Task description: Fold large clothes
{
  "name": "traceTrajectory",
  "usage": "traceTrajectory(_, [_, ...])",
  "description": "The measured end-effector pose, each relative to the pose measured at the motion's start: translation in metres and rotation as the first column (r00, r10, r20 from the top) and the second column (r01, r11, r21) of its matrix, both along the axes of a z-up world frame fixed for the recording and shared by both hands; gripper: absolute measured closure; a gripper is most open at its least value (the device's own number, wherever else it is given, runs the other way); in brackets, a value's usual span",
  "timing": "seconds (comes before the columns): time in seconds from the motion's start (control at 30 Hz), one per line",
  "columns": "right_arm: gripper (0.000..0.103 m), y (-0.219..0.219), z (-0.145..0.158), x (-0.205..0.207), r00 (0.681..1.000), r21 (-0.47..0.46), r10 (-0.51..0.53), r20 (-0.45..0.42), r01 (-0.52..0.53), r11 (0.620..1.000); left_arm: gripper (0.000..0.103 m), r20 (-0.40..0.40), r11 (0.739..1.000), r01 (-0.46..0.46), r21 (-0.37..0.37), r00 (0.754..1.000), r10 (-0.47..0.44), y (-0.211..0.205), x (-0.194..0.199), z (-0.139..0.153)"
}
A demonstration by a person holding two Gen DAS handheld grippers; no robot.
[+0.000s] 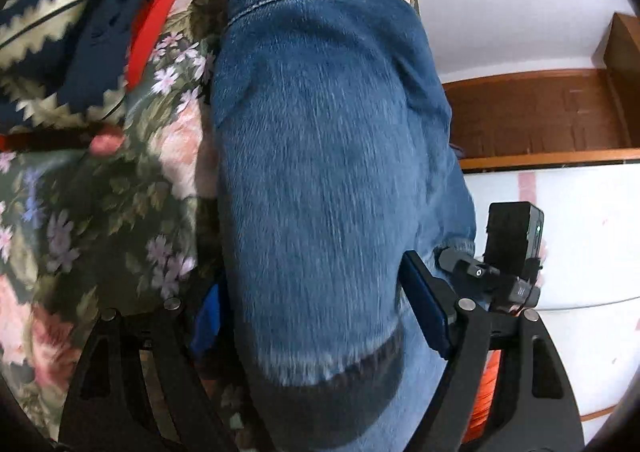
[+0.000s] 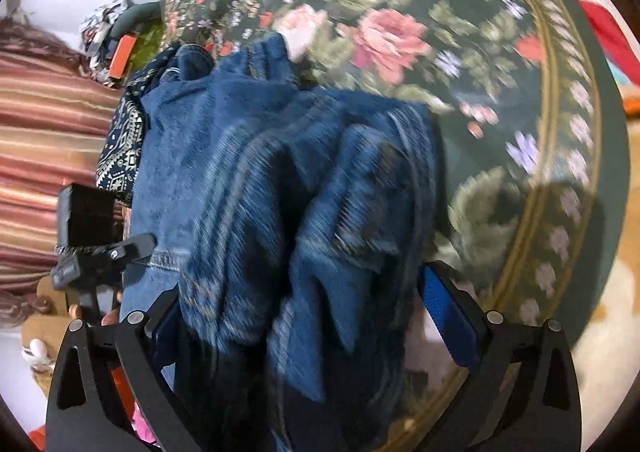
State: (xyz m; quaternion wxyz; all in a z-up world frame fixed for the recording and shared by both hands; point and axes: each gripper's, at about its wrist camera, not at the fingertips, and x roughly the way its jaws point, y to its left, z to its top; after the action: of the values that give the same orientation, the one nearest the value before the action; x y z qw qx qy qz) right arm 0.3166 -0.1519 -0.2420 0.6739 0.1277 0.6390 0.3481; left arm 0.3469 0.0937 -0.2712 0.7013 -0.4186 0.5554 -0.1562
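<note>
A blue denim garment (image 1: 320, 172) is lying on a floral bedspread (image 1: 100, 192), its long axis running straight away from the left hand-held gripper (image 1: 320, 316). That gripper's spread jaws are straddling the bunched denim. The right hand-held gripper (image 2: 320, 316) is likewise standing wide around crumpled denim; whether either is pinching is unclear.

Blue denim jeans (image 1: 320, 172), faded paler along the leg; dark green floral spread (image 2: 460, 64) with pink roses, lilac flowers, gold border; navy cloth (image 1: 36, 0) with cream zigzag pattern; red strip (image 1: 150, 32); brown wood headboard (image 1: 532, 112); pink-striped fabric (image 2: 44, 156); blue pads (image 2: 448, 316) on black frames
</note>
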Motion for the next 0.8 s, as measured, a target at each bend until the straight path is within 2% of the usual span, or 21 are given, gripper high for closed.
traceTrajectory(0.17, [0.008, 0.005, -0.005, 0.013, 0.998, 0.016, -0.038, -0.048, 0.038, 0.999, 0.023, -0.007, 1.000, -0.001, -0.007, 1.000, 0.001, -0.003, 0.009, 0.000])
traceTrajectory(0.23, [0.020, 0.002, -0.003, 0.013, 0.996, 0.035, -0.044, -0.076, 0.047, 0.998, 0.025, -0.005, 1.000, 0.003, -0.011, 1.000, -0.003, -0.004, 0.006, 0.001])
traceTrajectory(0.3, [0.035, 0.000, -0.001, 0.010, 0.995, 0.039, -0.045, -0.089, 0.049, 0.998, 0.034, 0.000, 1.000, 0.006, -0.016, 1.000, -0.006, -0.003, 0.003, 0.003])
traceTrajectory(0.4, [0.051, -0.004, 0.008, 0.003, 0.993, 0.051, -0.070, -0.094, 0.075, 0.996, 0.051, 0.043, 1.000, 0.018, 0.003, 0.999, -0.019, 0.006, -0.007, 0.016])
traceTrajectory(0.47, [0.060, -0.009, 0.015, -0.001, 0.989, 0.076, -0.096, -0.110, 0.104, 0.992, 0.055, 0.074, 0.999, 0.034, 0.042, 0.997, -0.037, 0.002, -0.014, 0.030])
traceTrajectory(0.5, [0.064, -0.010, 0.022, -0.005, 0.989, 0.090, -0.099, -0.111, 0.109, 0.990, 0.057, 0.104, 0.996, 0.048, 0.081, 0.993, -0.056, -0.001, -0.018, 0.045])
traceTrajectory(0.6, [0.069, -0.004, 0.046, -0.013, 0.993, 0.103, -0.094, -0.065, 0.101, 0.990, 0.061, 0.184, 0.988, 0.062, 0.140, 0.979, -0.087, -0.005, -0.027, 0.085])
traceTrajectory(0.73, [0.070, 0.008, 0.086, -0.026, 0.995, 0.130, -0.103, 0.007, 0.102, 0.986, 0.062, 0.300, 0.975, 0.045, 0.218, 0.948, -0.110, 0.001, -0.045, 0.142])
traceTrajectory(0.8, [0.071, 0.018, 0.113, -0.030, 0.993, 0.156, -0.103, 0.065, 0.092, 0.983, 0.062, 0.359, 0.974, 0.024, 0.226, 0.927, -0.106, 0.013, -0.057, 0.171])
